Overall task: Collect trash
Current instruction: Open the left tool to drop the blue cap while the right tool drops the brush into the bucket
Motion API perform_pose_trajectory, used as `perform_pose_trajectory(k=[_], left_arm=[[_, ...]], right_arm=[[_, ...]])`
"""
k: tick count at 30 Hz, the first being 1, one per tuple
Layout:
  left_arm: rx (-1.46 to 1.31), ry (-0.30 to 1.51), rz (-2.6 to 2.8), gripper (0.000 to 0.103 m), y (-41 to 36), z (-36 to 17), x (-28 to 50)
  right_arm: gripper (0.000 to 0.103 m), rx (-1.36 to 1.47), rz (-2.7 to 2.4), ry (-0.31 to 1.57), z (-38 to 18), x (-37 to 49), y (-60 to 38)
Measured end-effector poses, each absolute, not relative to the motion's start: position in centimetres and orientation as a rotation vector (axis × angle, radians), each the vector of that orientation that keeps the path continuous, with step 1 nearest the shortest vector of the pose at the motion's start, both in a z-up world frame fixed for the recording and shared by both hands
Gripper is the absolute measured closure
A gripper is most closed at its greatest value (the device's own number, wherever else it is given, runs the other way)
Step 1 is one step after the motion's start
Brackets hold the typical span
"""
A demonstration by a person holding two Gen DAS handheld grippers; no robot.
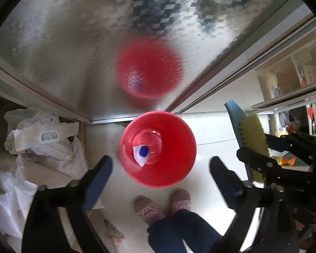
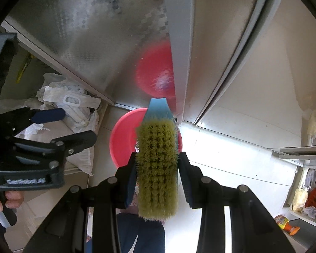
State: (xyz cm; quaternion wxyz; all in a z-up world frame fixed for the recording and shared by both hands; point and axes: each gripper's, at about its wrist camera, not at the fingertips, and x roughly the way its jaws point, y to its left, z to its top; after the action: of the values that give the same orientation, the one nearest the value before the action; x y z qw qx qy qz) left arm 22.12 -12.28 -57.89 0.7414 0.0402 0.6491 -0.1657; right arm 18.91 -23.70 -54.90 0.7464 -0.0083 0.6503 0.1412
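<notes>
A red plastic basin (image 1: 179, 168) stands on the pale tiled floor against a shiny metal door. Inside it lies a crumpled white wrapper with a blue cap (image 1: 142, 152). My left gripper (image 1: 161, 161) hangs above the basin pointing down, open wide, with nothing between its fingers. In the right wrist view the left gripper (image 2: 71, 126) is at the left, beside the basin (image 2: 122, 139). My right gripper (image 2: 159, 157) is shut on a scrub brush (image 2: 157, 168) with yellow-green bristles and a blue back, held over the basin's right edge. The brush (image 1: 252, 139) also shows at the right of the left wrist view.
A heap of white plastic bags (image 1: 42, 143) lies at the left of the basin. The patterned metal door (image 1: 94, 52) reflects the basin. A person's pink slippers (image 1: 147, 208) stand just in front of it. Open shelves (image 1: 295, 73) with clutter are at the right, and an orange item (image 2: 284, 224) lies on the floor.
</notes>
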Motion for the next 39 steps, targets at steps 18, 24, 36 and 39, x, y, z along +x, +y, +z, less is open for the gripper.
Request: perform_pose_trajectory(k=[18, 24, 36, 39], left_arm=[[0.091, 1.498, -0.293, 0.006, -7.4, -63.0, 22.1], [0.086, 1.484, -0.286, 0.0, -6.9, -63.7, 22.4], [0.061, 1.458, -0.245, 0.0, -6.2, -61.2, 21.8], [0.07, 1.429, -0.238, 0.0, -6.4, -58.6, 21.2]], right_arm=[[0.068, -0.077, 0.394, 1.509, -59.6, 19.4, -21.3], [0.068, -0.12, 0.392, 1.514, -60.6, 19.5, -20.5], [0.004, -0.19, 0.392, 1.439, -59.0, 18.6, -20.6], [0.003, -0.182, 0.387, 1.428, -57.4, 18.3, -21.3]])
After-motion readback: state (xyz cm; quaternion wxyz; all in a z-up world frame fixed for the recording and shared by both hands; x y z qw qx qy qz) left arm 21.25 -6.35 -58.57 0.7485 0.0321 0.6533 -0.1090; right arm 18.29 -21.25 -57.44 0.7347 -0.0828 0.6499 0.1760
